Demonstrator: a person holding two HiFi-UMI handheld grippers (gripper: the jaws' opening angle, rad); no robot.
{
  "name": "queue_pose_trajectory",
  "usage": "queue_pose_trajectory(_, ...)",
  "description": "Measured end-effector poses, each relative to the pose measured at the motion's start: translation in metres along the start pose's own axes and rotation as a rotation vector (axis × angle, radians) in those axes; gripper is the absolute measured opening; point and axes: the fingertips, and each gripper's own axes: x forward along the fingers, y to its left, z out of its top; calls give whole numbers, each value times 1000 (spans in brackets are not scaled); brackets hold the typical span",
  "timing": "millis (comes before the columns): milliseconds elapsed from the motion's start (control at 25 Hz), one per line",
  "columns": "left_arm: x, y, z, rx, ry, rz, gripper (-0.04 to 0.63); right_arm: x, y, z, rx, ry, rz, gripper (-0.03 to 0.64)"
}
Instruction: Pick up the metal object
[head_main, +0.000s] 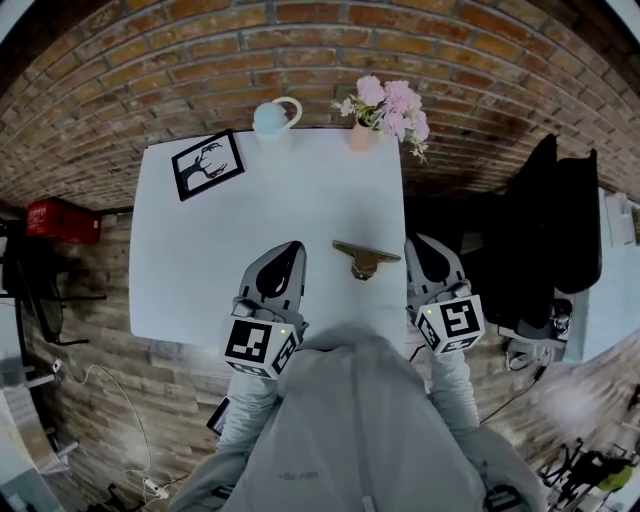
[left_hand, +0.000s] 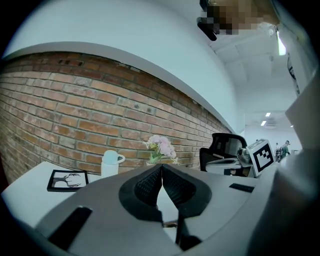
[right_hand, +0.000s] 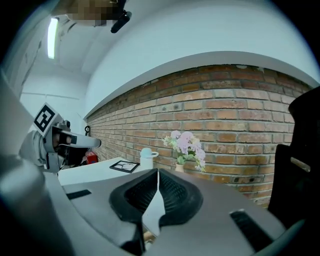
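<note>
The metal object (head_main: 366, 258) is a brass-coloured, T-shaped piece. It lies on the white table (head_main: 200, 260) near the front right edge. My left gripper (head_main: 291, 250) hovers over the table just left of it, jaws shut and empty. My right gripper (head_main: 419, 245) is at the table's right edge, just right of the object, also shut with nothing in it. In the left gripper view the left gripper (left_hand: 161, 168) has its pads together. The right gripper (right_hand: 158, 173) in its own view shows the same. Neither gripper touches the object.
At the table's back stand a black picture frame (head_main: 207, 164), a pale blue mug (head_main: 270, 118) and a vase of pink flowers (head_main: 385, 110), against a brick wall. A black office chair (head_main: 545, 230) is to the right, a red box (head_main: 60, 220) to the left.
</note>
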Motion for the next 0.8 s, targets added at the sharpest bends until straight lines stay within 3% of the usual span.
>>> queue_pose_trajectory(360,23,-10,4,29,25,-131,28,-9,-1,-4,1,26,-75,26)
queue_pose_trajectory(800,34,-17,-12,19,70,-172,26,-2,11,-30,32,100,4,38)
